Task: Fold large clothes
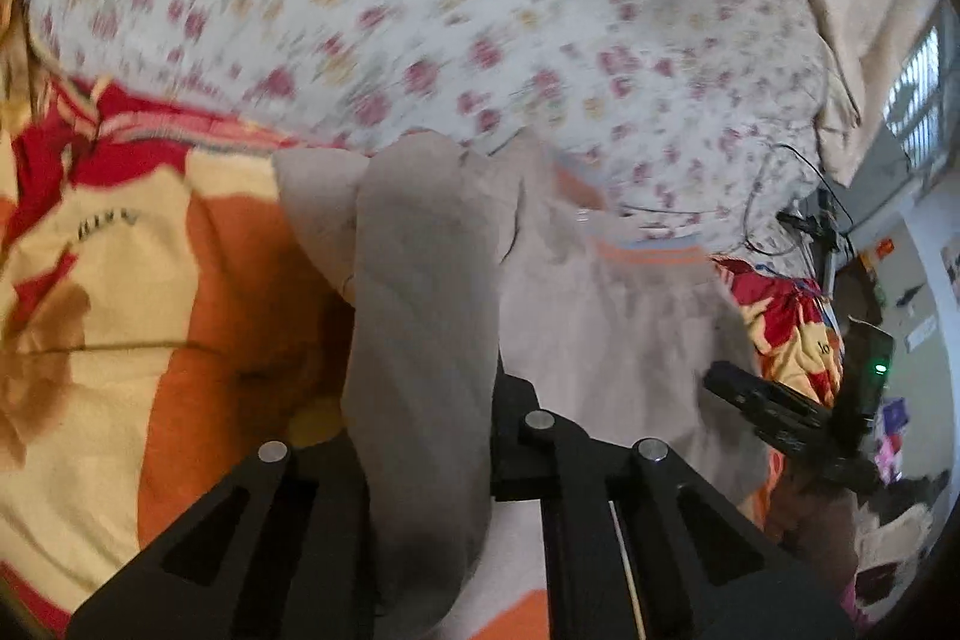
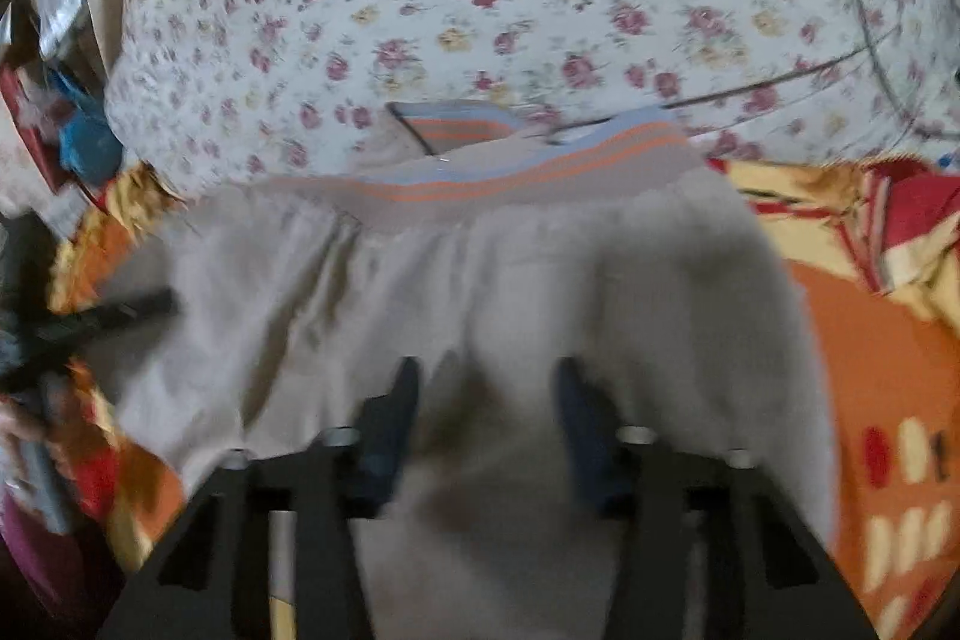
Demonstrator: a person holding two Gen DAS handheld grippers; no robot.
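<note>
Left hand-held gripper (image 1: 429, 436) clamps a draped fold of the grey trousers (image 2: 480, 280), which lie across the orange-and-red blanket (image 1: 180, 280) and floral sheet (image 2: 510, 10) on the bed, while the right hand-held gripper (image 2: 486, 418) hovers wide apart over the cloth.

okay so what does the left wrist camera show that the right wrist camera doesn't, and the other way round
Only the left wrist view shows a window at the far right, and the left gripper with a fold of the grey trousers running between its fingers. Only the right wrist view shows the right gripper open over the trousers' seat, and the striped waistband across its full width. Both show the grey trousers, the floral sheet beyond them, the red and orange blanket underneath, and a black cable on the sheet.
</note>
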